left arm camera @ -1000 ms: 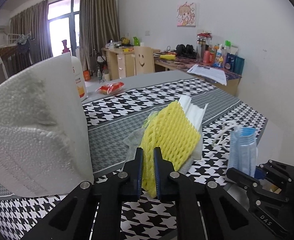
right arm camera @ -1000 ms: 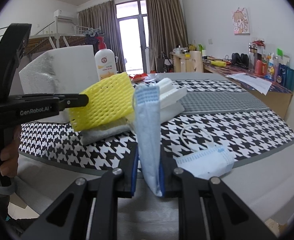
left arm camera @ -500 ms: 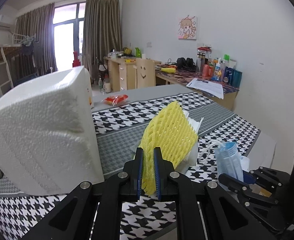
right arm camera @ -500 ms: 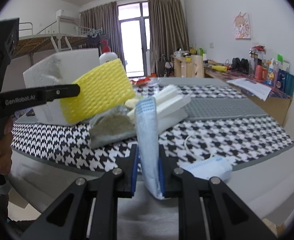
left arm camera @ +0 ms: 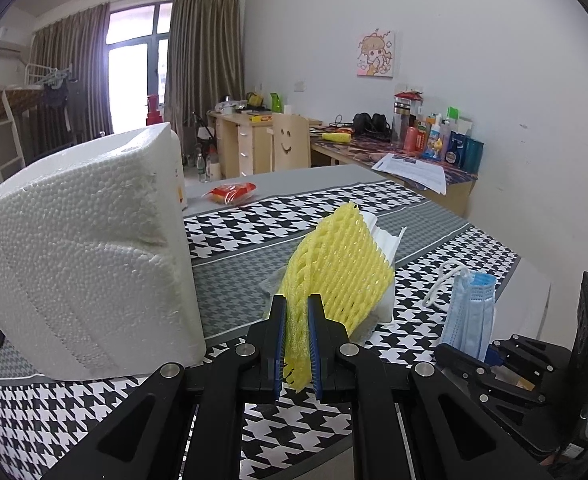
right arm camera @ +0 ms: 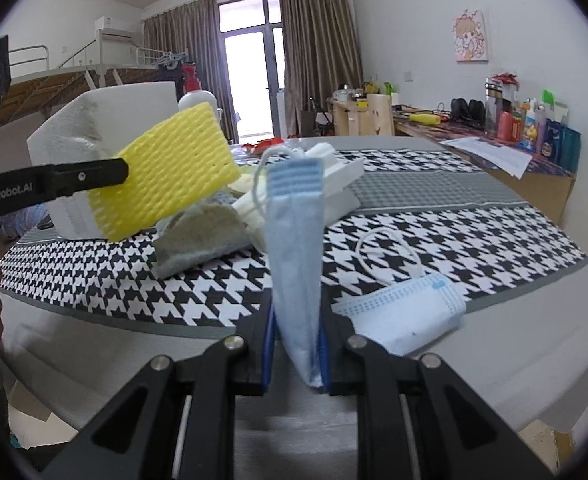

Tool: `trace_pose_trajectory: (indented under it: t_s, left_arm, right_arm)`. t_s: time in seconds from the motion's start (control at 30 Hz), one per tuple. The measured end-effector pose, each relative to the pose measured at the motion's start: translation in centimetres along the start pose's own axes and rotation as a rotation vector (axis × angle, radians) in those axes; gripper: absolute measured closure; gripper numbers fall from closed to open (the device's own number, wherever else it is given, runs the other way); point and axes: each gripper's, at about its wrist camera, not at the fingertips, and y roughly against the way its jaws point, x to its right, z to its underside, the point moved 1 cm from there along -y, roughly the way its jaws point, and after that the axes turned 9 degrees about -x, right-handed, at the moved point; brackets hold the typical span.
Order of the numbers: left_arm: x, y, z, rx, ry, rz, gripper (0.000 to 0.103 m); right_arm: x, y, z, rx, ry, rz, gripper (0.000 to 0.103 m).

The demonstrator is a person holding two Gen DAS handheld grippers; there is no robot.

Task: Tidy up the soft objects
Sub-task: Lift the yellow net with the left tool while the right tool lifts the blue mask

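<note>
My left gripper (left arm camera: 295,312) is shut on a yellow foam net sleeve (left arm camera: 339,276) and holds it above the table; the sleeve also shows in the right wrist view (right arm camera: 170,188). My right gripper (right arm camera: 295,320) is shut on a folded blue face mask (right arm camera: 295,232), held upright near the table's front edge; the mask also shows in the left wrist view (left arm camera: 469,312). A second blue mask (right arm camera: 409,316) lies on the table. White foam sheets (right arm camera: 333,184) and a grey-green pad (right arm camera: 202,236) lie in a pile behind.
A large white styrofoam block (left arm camera: 82,248) stands at the left on the houndstooth tablecloth (left arm camera: 230,236). A lotion pump bottle (right arm camera: 194,96) stands behind it. A red snack packet (left arm camera: 230,192) lies farther back. A cluttered desk (left arm camera: 421,148) lines the right wall.
Both grippers have risen and drawn back from the pile, the left lifting the yellow sleeve off it and the right lifting the mask higher. Both stay shut.
</note>
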Motion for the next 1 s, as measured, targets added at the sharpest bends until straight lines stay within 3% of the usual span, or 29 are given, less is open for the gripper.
trace_pose_trajectory:
  t_s: [0.13, 0.2, 0.7, 1.0]
  left_arm:
    - [-0.2, 0.3, 0.0, 0.008, 0.004, 0.002, 0.092]
    - [-0.3, 0.6, 0.0, 0.014, 0.007, 0.004, 0.092]
    - [-0.4, 5.7, -0.2, 0.122, 0.005, -0.004, 0.092]
    - [-1.3, 10.8, 0.5, 0.21, 0.016, -0.062, 0.092]
  right_arm:
    - [-0.5, 0.6, -0.2, 0.02, 0.023, 0.009, 0.081]
    - [-0.8, 0.9, -0.5, 0.027, 0.031, 0.01, 0.09]
    - [-2.8, 4.8, -2.9, 0.139, 0.085, 0.012, 0.094]
    - [-5.5, 7.8, -4.3, 0.226, 0.13, -0.03, 0.094]
